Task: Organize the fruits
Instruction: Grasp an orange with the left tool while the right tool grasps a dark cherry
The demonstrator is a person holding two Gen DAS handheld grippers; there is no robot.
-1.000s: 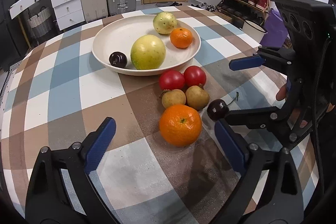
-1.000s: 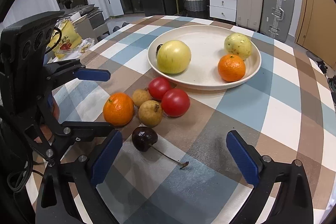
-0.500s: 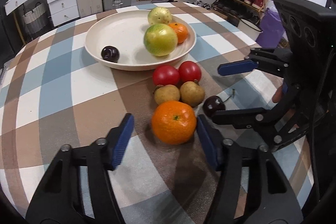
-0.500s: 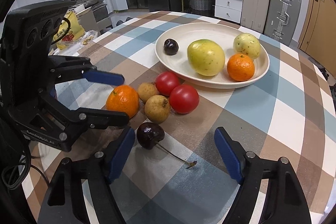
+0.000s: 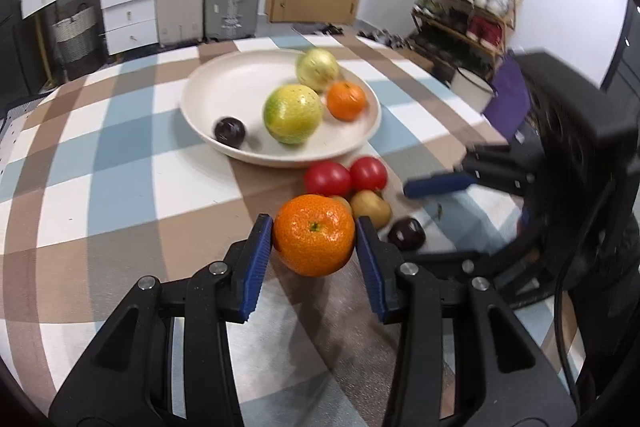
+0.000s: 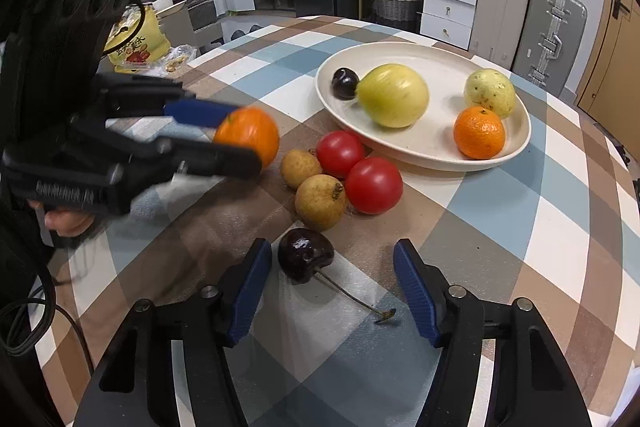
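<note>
My left gripper (image 5: pixel 314 227) is closing, and its blue pads press both sides of a large orange (image 5: pixel 314 235). In the right wrist view that orange (image 6: pixel 252 135) is blurred and seems just off the checked cloth. My right gripper (image 6: pixel 332 251) is closing around a dark cherry (image 6: pixel 306 255) with a long stem. Its left pad is close to the cherry and its right pad stands well clear. Two red tomatoes (image 6: pixel 374 185) and two tan fruits (image 6: pixel 320 201) lie between the cherry and the cream plate (image 6: pixel 520 143). The plate holds a yellow-green fruit, a pale speckled fruit, a small orange and a dark cherry.
A hand (image 6: pixel 66 221) holds the left gripper's handle at the table's left side. A yellow snack bag (image 6: pixel 136 47) lies near the far left edge. Suitcases, white drawers and a shoe rack (image 5: pixel 468 11) stand beyond the round table.
The left jaws came in from wide open and gripped the large orange, which has risen slightly. The right jaws narrowed around the stemmed cherry, which has not moved.
</note>
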